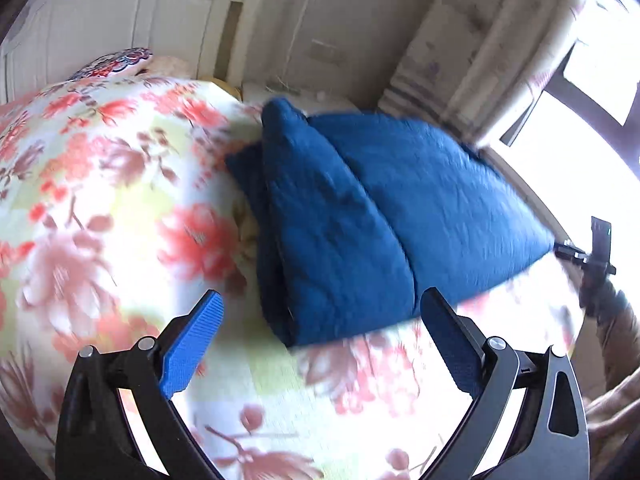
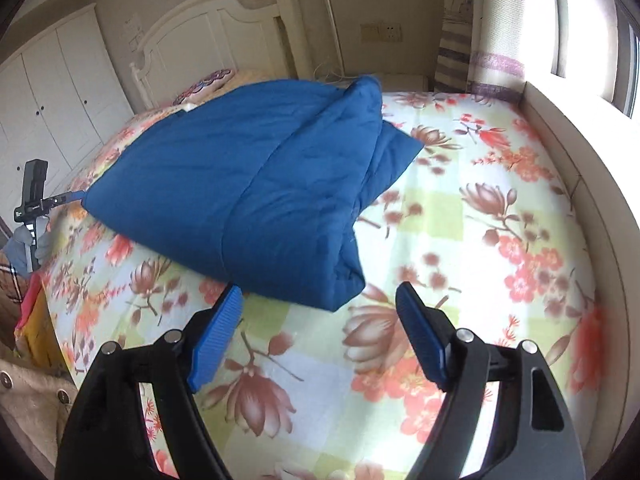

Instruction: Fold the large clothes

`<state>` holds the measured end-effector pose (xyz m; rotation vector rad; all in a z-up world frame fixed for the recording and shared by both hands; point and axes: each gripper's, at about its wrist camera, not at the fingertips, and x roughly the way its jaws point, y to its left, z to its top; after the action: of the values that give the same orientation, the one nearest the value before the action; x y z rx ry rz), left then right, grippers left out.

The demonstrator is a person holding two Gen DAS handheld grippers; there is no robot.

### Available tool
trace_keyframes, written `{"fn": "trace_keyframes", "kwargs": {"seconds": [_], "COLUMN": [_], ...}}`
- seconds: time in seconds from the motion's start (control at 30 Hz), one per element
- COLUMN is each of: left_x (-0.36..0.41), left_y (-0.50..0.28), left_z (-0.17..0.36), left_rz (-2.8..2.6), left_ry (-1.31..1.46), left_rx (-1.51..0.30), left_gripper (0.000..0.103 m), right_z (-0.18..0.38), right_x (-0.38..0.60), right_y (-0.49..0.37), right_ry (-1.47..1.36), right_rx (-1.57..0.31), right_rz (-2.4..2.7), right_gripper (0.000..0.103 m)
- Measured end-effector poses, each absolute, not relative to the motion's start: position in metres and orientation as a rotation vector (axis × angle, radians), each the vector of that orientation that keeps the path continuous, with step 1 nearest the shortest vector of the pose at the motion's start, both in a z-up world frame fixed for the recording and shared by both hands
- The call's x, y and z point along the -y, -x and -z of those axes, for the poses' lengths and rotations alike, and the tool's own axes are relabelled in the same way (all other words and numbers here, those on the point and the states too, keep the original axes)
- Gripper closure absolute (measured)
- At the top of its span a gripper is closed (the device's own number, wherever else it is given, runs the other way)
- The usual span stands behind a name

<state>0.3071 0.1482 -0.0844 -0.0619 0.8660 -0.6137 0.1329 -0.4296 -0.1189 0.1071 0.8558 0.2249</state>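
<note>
- Quilt [image 2: 248, 196], blue, lay folded in layers on the bed [image 2: 480, 208], ahead of both claws; neither claw touched it.
- Left claw [image 1: 320, 344] stood open, nothing between the pads; the quilt's near corner lay just beyond and between its fingertips; the view was blurred, so finer contact could not be judged.
- Right claw [image 2: 320, 332] stood open and empty; the quilt's near folded corner lay just ahead, closer to the left finger [image 2: 216, 340] than to the right one.
- Long axis: in the right view the bundle ran from the near corner away toward the headboard [image 2: 216, 28], with its broad face spreading left; a thick rolled fold ran along its right side.
- Nearness: both claws seemed about equally close to that near end; which was nearer could not be settled.
- Edges: the bed's left edge lay close under the quilt's far left corner; a ledge [image 2: 580, 168] under the window bounded the right side.
- Room: bare floral sheet lay open to the right of the quilt and in front of it, judged ample for a further fold.
</note>
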Motion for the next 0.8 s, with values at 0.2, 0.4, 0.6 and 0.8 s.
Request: {"fn": "trace_keyframes", "kwargs": {"seconds": [0.2,0.4,0.6,0.8], "left_x": [-0.130,-0.110,-0.109,-0.106], "left_y": [-0.312,-0.324,-0.319,-0.303], "left_z": [0.109,0.111,0.105,0.101], "left_rz": [0.603,0.646,0.729,0.726], "left_ry": [0.016,-0.053,-0.028,-0.026], "left_rx": [-0.901,-0.884,-0.826,-0.811], "left_gripper": [0.007,0.004,0.031,0.049], "right_z": [0.132,0.137,0.136,0.132], "right_x": [0.405,0.394,0.389,0.397], "right_y": [-0.149,-0.153,-0.147,-0.143], "right_ry": [-0.001,0.073,0.086,0.026], "right_rx": [-0.875,-0.843,-0.803,-0.804], "right_rz": [-0.247,-0.247,-0.278,-0.280], "right_gripper": [0.026,0.034,0.054,0.080]}}
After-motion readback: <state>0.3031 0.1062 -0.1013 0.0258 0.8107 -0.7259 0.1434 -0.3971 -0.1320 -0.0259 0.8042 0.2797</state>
